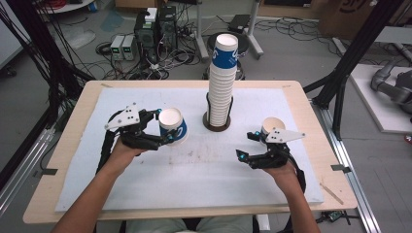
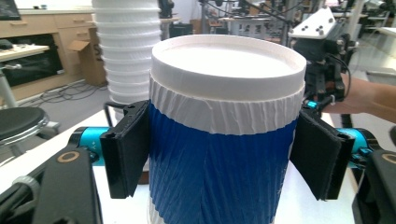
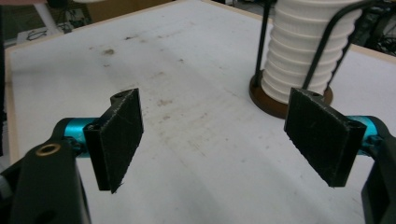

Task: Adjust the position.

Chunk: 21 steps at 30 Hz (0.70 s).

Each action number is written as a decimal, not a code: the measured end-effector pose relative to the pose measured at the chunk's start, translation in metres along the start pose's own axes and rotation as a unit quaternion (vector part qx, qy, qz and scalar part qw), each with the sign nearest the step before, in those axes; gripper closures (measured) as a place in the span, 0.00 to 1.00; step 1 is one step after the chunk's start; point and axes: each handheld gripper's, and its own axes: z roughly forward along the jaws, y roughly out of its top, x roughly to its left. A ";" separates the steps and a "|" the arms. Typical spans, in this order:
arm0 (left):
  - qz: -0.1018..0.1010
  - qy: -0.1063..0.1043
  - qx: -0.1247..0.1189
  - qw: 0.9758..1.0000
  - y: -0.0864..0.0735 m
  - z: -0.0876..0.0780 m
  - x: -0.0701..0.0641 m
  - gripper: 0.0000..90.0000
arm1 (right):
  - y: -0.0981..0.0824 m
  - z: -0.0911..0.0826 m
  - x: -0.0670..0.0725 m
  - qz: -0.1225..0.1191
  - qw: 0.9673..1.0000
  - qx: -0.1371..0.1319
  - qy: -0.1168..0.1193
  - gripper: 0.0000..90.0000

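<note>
Nearest the person, the right gripper (image 3: 219, 144) hovers over the stained white mat (image 1: 194, 170) with its two black jaws spread wide and nothing between them. Just beyond it in the high view stands a single paper cup (image 1: 272, 125), mouth up; its inside is too small to make out.

On the other side the left gripper (image 2: 224, 154) has its pads clamped on the blue-and-white paper cup (image 2: 224, 140), one pad on each side of the ribbed blue sleeve, below the white band. The cup is held upside down, its flat white base uppermost in the left gripper view; in the high view it (image 1: 172, 126) sits at the left-centre of the mat, tilted, just left of the cup holder.

Farther back, at the mat's middle, a tall stack of paper cups (image 1: 222, 82) stands in a black wire holder (image 1: 216, 124) on a round brown base. The top cup carries a blue band with white lettering too blurred to read.
</note>
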 end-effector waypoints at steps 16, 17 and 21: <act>-0.009 -0.062 0.005 0.998 -0.018 0.008 -0.015 0.29 | 0.015 0.039 0.022 -0.038 0.995 -0.020 0.093 0.18; -0.009 -0.066 0.007 0.998 -0.019 0.010 -0.015 0.30 | 0.016 0.042 0.023 -0.039 0.994 -0.018 0.099 0.18; -0.015 -0.091 0.010 0.996 -0.023 0.017 -0.018 0.30 | 0.020 0.052 0.029 -0.049 0.991 -0.013 0.125 0.18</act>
